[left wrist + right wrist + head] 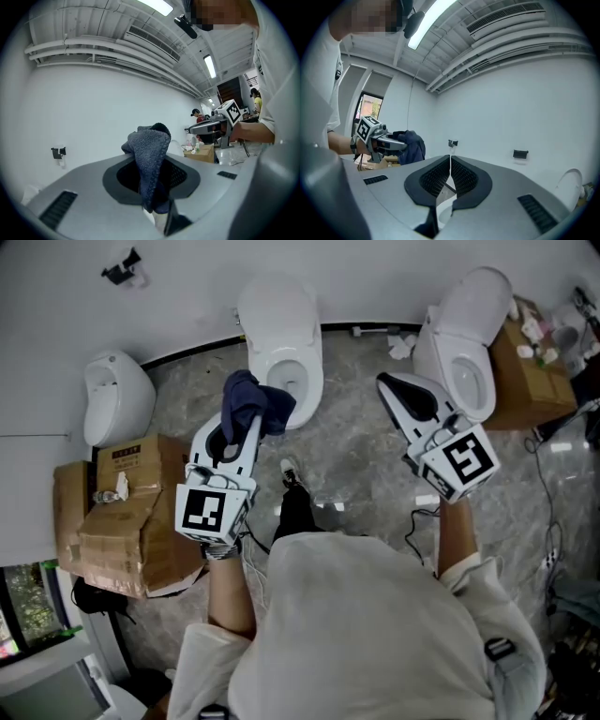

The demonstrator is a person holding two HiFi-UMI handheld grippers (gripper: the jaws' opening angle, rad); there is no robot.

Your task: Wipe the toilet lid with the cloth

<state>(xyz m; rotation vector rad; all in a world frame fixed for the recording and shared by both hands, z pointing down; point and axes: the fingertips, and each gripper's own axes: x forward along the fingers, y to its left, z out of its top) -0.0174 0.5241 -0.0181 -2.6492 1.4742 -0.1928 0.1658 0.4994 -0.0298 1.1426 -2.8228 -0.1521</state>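
My left gripper (242, 418) is shut on a dark blue cloth (255, 401), which bunches up out of its jaws and hangs over the front of the middle white toilet (281, 338). That toilet's lid (277, 306) stands raised against the wall. In the left gripper view the cloth (151, 159) fills the gap between the jaws of the left gripper (151, 190). My right gripper (386, 382) is shut with nothing in it and sits beside a second white toilet (464, 334). In the right gripper view the right gripper (450, 171) has its pads together, and the cloth (411, 146) shows at the left.
A white urinal (117, 395) hangs at the left above stacked cardboard boxes (131, 521). Another cardboard box (530, 371) with small items stands right of the second toilet. Cables (548, 549) trail over the marbled floor at the right. The person's legs and shoe (291, 470) are between the grippers.
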